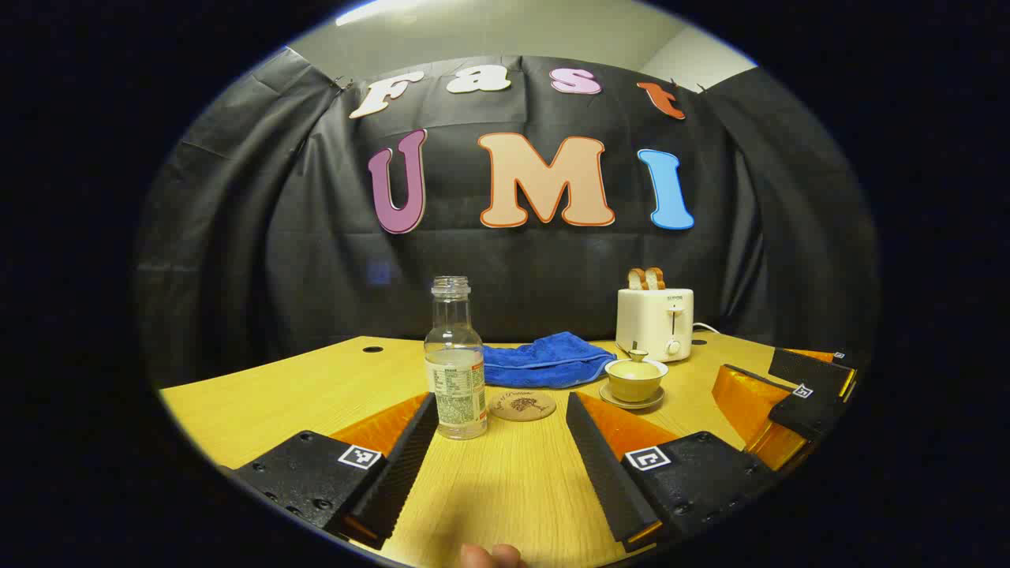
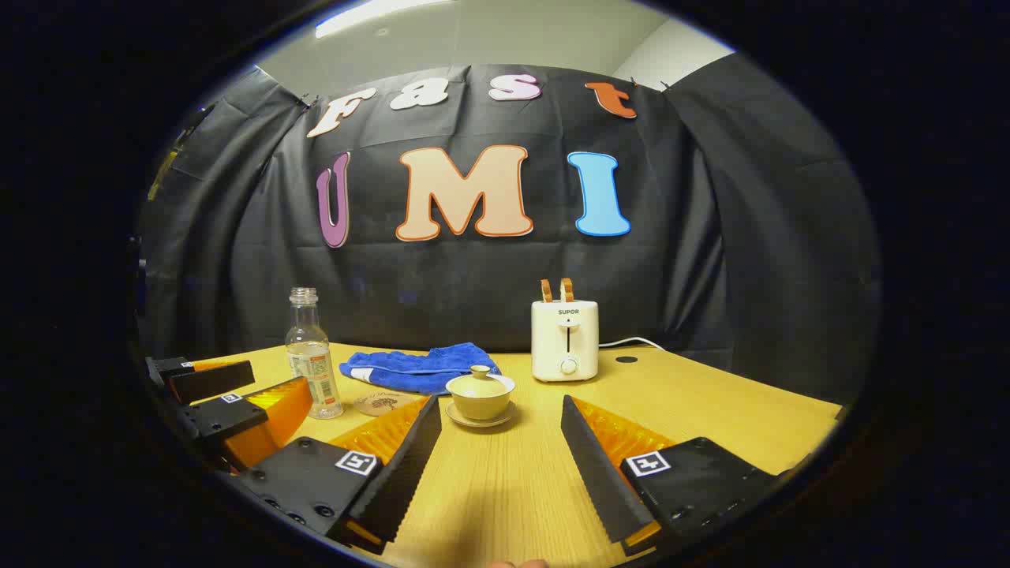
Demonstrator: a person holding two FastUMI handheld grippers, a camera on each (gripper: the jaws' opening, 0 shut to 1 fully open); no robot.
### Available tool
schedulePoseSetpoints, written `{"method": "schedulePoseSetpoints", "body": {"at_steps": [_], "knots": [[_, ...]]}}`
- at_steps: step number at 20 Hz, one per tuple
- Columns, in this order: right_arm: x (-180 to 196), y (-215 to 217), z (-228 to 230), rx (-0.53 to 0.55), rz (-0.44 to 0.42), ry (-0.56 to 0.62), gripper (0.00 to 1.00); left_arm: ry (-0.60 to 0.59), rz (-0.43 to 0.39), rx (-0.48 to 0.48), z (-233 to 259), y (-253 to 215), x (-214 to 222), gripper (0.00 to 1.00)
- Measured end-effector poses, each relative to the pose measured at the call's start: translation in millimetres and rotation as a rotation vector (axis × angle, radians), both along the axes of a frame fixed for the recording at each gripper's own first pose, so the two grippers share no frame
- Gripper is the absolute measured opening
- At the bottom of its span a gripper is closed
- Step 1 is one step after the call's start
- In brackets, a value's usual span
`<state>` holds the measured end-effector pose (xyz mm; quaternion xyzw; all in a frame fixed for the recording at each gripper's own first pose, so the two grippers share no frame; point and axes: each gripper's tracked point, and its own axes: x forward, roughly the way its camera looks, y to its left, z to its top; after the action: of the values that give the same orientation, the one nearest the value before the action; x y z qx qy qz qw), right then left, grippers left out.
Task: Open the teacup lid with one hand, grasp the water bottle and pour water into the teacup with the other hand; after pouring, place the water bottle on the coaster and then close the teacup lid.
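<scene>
While nothing had yet been lifted, both tongs stood spread wide and empty above the pale wooden table (image 1: 260, 394), which reads as the very start of the task: lid on, bottle untouched. The left gripper (image 1: 501, 438) was lined up near the clear uncapped plastic water bottle with a printed label (image 1: 455, 363), whose base sat just beside that gripper's left-hand finger, probably so this hand could take the bottle. The right gripper (image 2: 499, 442) faced the small cream-yellow ceramic teacup on its saucer (image 2: 480, 398), with the knobbed matching lid (image 2: 479, 375) seated on it, so that hand seemed meant for the lid. Between bottle and cup lay the round brown coaster with a printed pattern (image 1: 521, 405), handy for setting the bottle down after pouring; a crumpled blue cloth (image 1: 544, 360) lay behind it and a white toaster holding two slices (image 1: 655, 322) stood farther back.

From the left gripper view, the coaster showed whole, with the right gripper to the far right beyond the cup. From the right gripper view, the coaster (image 2: 383, 405) was partly hidden by a finger, but the toaster's cord (image 2: 631, 342) and a hole in the tabletop (image 2: 626, 360) appeared, along with the left gripper (image 2: 221, 394) close by the bottle (image 2: 312, 359)
</scene>
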<state>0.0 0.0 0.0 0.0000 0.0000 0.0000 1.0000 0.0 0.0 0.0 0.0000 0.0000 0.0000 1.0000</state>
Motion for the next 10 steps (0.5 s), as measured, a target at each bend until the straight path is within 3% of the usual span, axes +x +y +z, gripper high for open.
{"method": "schedulePoseSetpoints", "body": {"at_steps": [10], "knots": [[-2.2,-1.2,-0.5,-0.002,-0.003,-0.004,0.97,0.004,-0.023,0.001,-1.8,-4.7,0.8,0.95]]}}
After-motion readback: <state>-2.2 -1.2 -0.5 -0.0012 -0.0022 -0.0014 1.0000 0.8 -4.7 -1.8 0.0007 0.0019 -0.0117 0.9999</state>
